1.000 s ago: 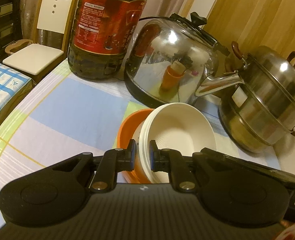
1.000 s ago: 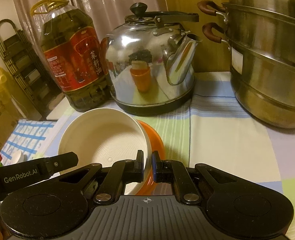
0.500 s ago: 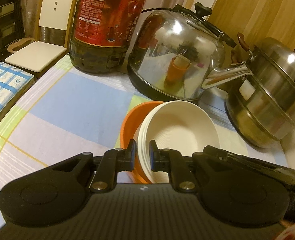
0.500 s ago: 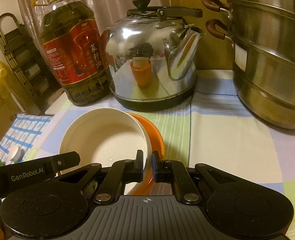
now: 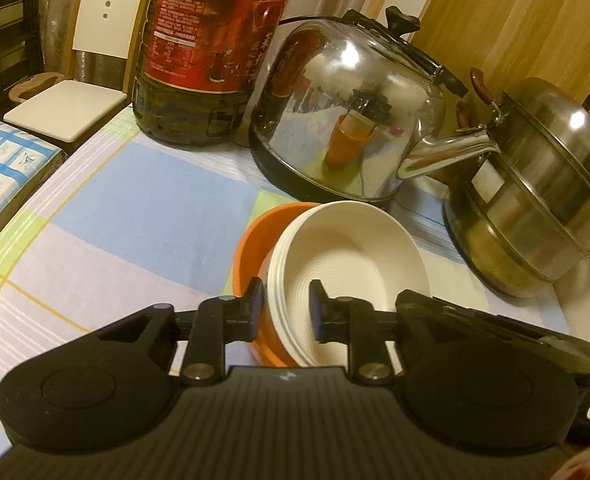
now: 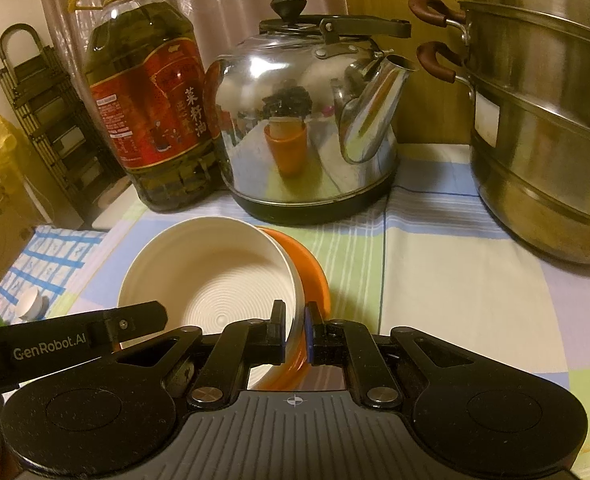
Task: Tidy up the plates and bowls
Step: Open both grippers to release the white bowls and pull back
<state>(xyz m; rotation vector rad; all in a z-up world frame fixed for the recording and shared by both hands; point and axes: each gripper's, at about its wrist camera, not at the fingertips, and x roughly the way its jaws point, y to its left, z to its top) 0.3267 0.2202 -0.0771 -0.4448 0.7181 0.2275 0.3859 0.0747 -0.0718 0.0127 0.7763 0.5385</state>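
Observation:
A stack of cream ribbed bowls point(image 5: 347, 252) sits inside an orange bowl point(image 5: 251, 240) on the checked tablecloth. My left gripper point(image 5: 286, 308) has opened; its fingers stand apart on either side of the stack's left rim, not pinching it. My right gripper point(image 6: 293, 330) is shut on the right rims of the cream bowls point(image 6: 211, 272) and orange bowl point(image 6: 307, 268) together. The left gripper's arm shows at the lower left of the right wrist view.
A steel kettle point(image 5: 355, 120) and a large oil bottle point(image 5: 211, 48) stand just behind the bowls. A stacked steel steamer pot point(image 5: 535, 188) is at the right. A white chair point(image 5: 75, 92) stands beyond the table's left edge point(image 5: 15, 200).
My left gripper's jaws have spread apart, letting go of the bowl rims. The right gripper stays shut on the rims. The bowls have moved slightly nearer the kettle.

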